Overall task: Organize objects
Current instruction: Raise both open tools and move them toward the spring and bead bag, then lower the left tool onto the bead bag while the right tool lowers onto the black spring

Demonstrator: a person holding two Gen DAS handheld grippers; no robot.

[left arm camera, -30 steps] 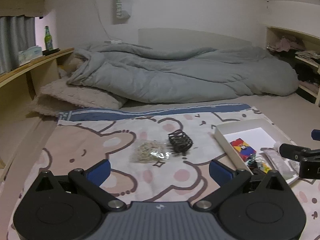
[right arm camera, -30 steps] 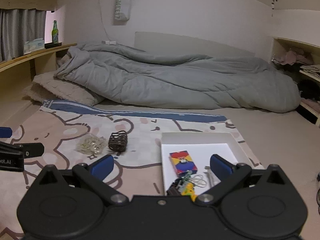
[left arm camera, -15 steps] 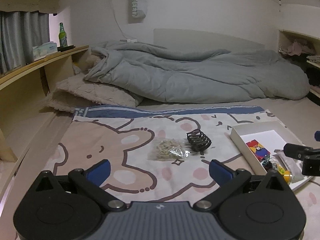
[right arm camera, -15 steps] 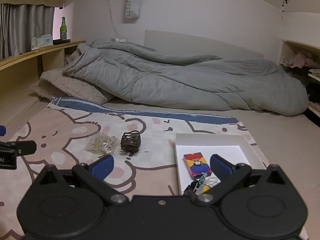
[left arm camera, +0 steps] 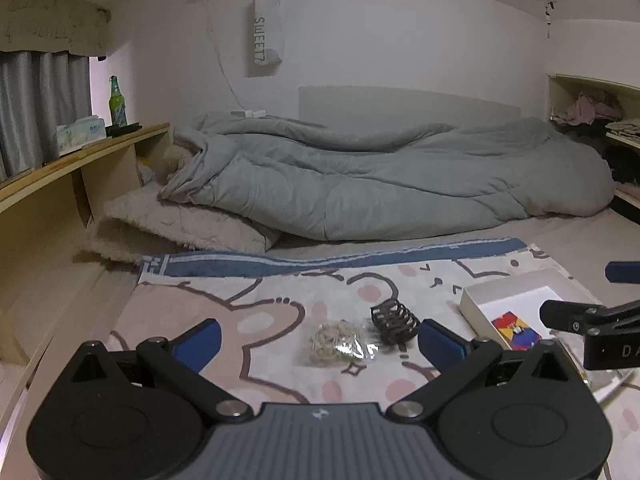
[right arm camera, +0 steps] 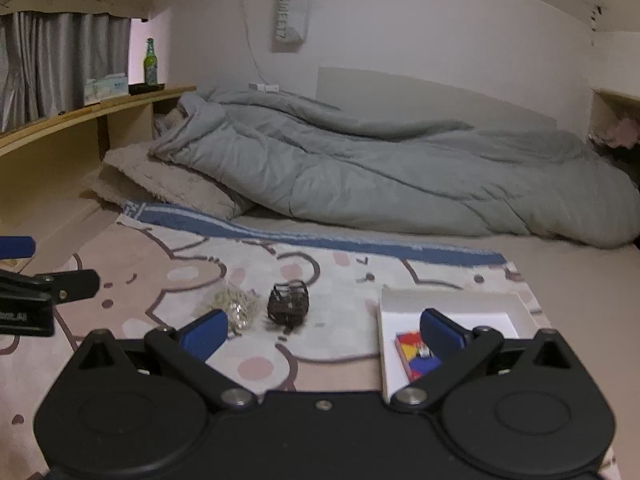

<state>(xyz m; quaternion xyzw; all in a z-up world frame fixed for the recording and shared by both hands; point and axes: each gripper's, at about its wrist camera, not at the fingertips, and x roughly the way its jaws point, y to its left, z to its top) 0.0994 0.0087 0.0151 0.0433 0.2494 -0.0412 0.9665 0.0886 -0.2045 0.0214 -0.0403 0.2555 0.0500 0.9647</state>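
- Left claw [left arm camera: 320,340] is spread wide with nothing in it, hovering low over the bear-print blanket [left arm camera: 248,320] on the bed.
- Right claw [right arm camera: 322,326] is spread apart too, empty, a bit blurry in its own view.
- Little bag of rubber bands [left arm camera: 338,342] sits on the blanket, right between the left claw's blue fingertips [left arm camera: 200,340].
- Black hair clip [left arm camera: 394,320] is just beside the bag, on its right.
- White box [right arm camera: 448,308] lies well off to the right on the blanket, with a colourful card pack [right arm camera: 416,354] inside.
- Grey duvet [left arm camera: 380,184] is bunched up behind it all.
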